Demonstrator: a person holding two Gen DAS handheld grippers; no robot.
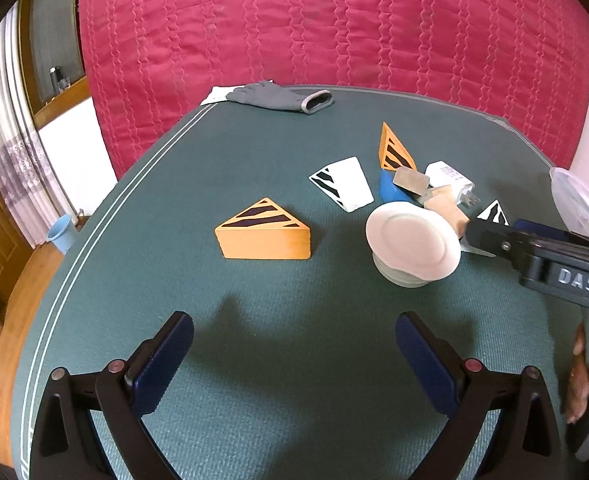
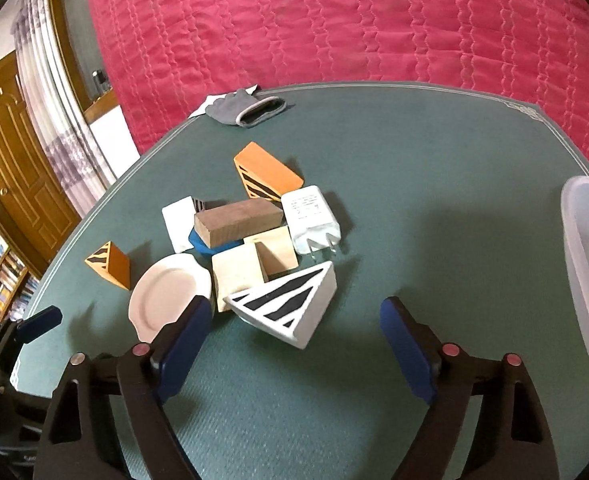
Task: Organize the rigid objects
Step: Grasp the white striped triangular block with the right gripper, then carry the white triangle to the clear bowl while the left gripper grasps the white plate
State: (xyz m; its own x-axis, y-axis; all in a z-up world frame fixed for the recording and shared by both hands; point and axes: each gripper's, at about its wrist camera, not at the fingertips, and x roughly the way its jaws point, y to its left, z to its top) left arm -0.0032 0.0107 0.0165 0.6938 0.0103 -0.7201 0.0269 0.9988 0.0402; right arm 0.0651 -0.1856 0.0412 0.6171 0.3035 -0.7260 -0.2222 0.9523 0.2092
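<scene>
Bench [image 2: 414,168] is green felt with a red quilted bed [image 2: 334,20] behind it, and a clear plastic tub [image 2: 586,264] sits at the right edge near my right side; I read it as the drop target, though that's a guess. The pile [image 2: 250,248] of rigid pieces sits mid-bench: white plate [image 2: 166,292], dark wood block [image 2: 236,222], pale wood blocks [image 2: 254,264], white charger [image 2: 312,216], orange striped wedge [image 2: 266,176] at the back. Nearest piece to me is the white striped wedge [image 2: 286,304], leaning on the pile's front edge, just ahead of my right hand-held gripper [image 2: 290,336] and slightly left of centre between the fingers. Its long axis runs roughly across the opening, bottom-right corner pointing at me, so I judge that a small wrist turn would be needed before a clamp lands on flat faces. Right jaws stand fairly wide, nothing between the pads, no contact. The left finger [image 2: 182,332] overlaps the plate rim in view; I can't tell if it touches. My left hand-held gripper [image 1: 294,360] is wide open and empty over bare felt. A lone orange wedge [image 1: 264,232] lies straight ahead of it, long side across the opening, well apart from the pile. So the right is nearer the white wedge, the left nearer the orange one. A grey glove [image 1: 282,98] lies at the far edge, not in play.
</scene>
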